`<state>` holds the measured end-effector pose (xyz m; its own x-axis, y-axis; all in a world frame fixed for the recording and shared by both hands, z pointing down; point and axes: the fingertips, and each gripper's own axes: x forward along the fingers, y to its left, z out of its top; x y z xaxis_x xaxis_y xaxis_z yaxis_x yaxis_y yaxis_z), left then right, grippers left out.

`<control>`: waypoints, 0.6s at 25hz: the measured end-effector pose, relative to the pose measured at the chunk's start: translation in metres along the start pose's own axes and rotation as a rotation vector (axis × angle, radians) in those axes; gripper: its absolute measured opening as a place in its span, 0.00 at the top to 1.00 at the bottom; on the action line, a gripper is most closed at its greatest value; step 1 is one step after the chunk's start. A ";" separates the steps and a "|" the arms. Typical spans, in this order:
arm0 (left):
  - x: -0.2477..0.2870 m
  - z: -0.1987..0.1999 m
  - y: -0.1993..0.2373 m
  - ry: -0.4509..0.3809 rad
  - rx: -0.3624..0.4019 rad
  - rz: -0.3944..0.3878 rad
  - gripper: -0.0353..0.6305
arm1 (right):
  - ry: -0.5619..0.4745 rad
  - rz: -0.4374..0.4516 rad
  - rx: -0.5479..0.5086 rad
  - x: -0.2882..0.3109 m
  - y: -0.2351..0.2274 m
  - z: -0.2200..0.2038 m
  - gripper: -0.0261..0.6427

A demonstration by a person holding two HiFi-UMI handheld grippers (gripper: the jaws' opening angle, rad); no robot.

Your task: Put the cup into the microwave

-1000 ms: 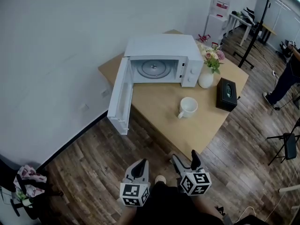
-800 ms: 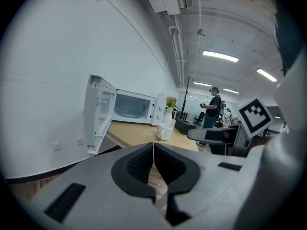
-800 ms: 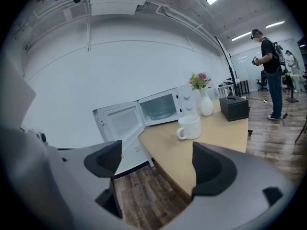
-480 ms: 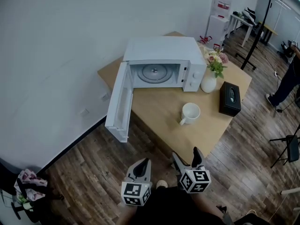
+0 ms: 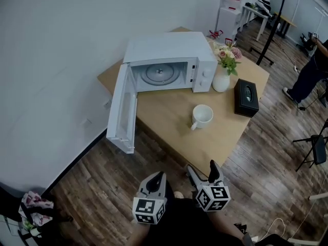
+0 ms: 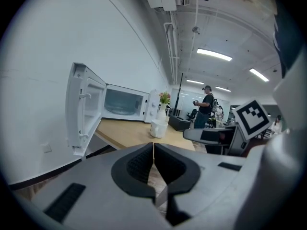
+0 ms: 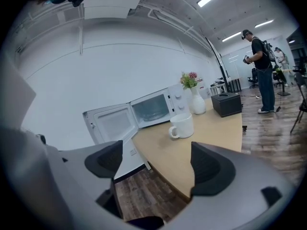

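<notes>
Both grippers sit low and close together in front of the person's body, side by side and just apart, both short of the near corner of the desk (image 5: pixel 206 146). The left gripper (image 5: pixel 159 175) points forward and slightly downward, its jaws pressed together with nothing between them, and its marker cube faces up toward the head camera. The right gripper (image 5: pixel 201 168) lies at much the same slant, angled a little to the right, its jaws spread wide and empty. The hands holding them seem tucked beneath the marker cubes; the head view shows little of them against the dark clothing.
</notes>
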<state>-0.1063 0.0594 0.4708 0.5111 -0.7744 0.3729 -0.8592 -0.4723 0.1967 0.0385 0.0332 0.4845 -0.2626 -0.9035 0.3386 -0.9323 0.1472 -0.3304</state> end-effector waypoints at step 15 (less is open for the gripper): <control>0.054 0.027 0.006 0.030 0.022 -0.101 0.94 | 0.028 -0.061 0.037 0.026 -0.013 0.005 0.35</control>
<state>-0.0834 0.0029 0.4678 0.5939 -0.7095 0.3793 -0.8024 -0.5569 0.2146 0.0453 0.0051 0.4930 -0.2131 -0.8987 0.3834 -0.9372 0.0770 -0.3402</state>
